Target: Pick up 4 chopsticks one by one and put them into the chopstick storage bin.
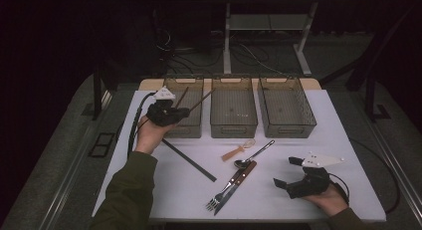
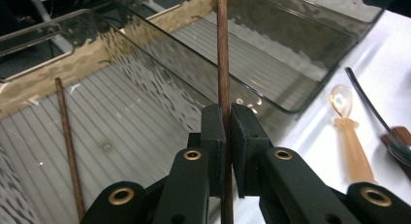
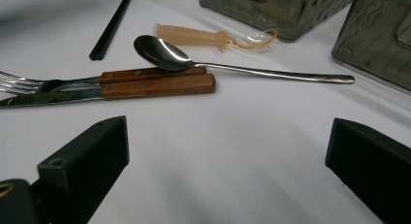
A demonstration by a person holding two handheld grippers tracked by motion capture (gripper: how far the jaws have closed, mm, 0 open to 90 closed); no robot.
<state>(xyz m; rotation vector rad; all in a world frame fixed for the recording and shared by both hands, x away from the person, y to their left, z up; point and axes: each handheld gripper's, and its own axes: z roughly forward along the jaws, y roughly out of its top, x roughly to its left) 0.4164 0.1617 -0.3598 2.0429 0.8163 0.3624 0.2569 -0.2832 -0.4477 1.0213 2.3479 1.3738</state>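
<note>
Chopstick (image 2: pixel 223 54), a brown wooden one, is clamped between the jaws of the left gripper (image 2: pixel 227 136), the pads pressed against it from both sides; in the left gripper view it runs straight up past the jaw tips and over the rim of the left bin (image 2: pixel 145 49). In the high view the left gripper (image 1: pixel 168 112) is held above the near edge of that bin, with the held chopstick (image 1: pixel 201 100) slanting up and to the right toward the middle bin (image 1: pixel 234 108). A second brown chopstick (image 2: pixel 68 146) is seen lying inside the left bin along its ribbed floor. A third clear bin (image 1: pixel 286 105) stands to the right of the other two, all three in a row at the far side of the white table (image 1: pixel 278 200). A black chopstick (image 1: pixel 191 163) is laid diagonally on the table near the left forearm. Toward the middle of the table a translucent amber spoon (image 3: pixel 213 37), a metal spoon (image 3: pixel 165 53) and a wooden-handled knife and fork (image 3: pixel 155 82) are lying close together, the bowl of the metal spoon resting against the wooden handles. The right gripper (image 1: pixel 292 172) is held low at the near right of the table, its jaws spread wide apart with nothing between them.
</note>
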